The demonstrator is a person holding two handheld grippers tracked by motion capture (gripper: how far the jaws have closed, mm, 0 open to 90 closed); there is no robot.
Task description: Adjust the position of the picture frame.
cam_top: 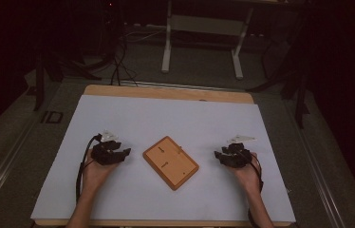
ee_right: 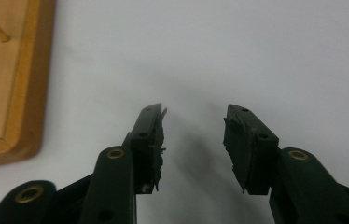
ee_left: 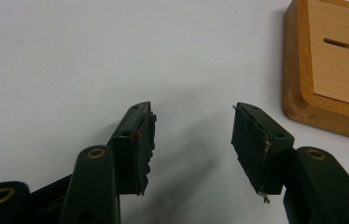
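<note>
A flat wooden board (cam_top: 171, 162) with a raised rim lies turned at an angle in the middle of the white table cover; small dark slots mark its face. My left gripper (cam_top: 124, 153) rests on the cover just left of the board, held in a hand, jaws apart with nothing between them. In the left gripper view the left gripper (ee_left: 193, 126) stands open over bare cover, with the board's corner (ee_left: 331, 70) at upper right. My right gripper (cam_top: 219, 155) sits right of the board. The right gripper (ee_right: 193, 123) is open and holds nothing; the board's edge (ee_right: 9, 79) shows at left.
The white cover (cam_top: 166, 118) spans a wooden table (cam_top: 166, 92). Beyond the far edge are a floor with cables (cam_top: 118, 57) and the legs of a white stand (cam_top: 201, 42). Dark surroundings lie to both sides.
</note>
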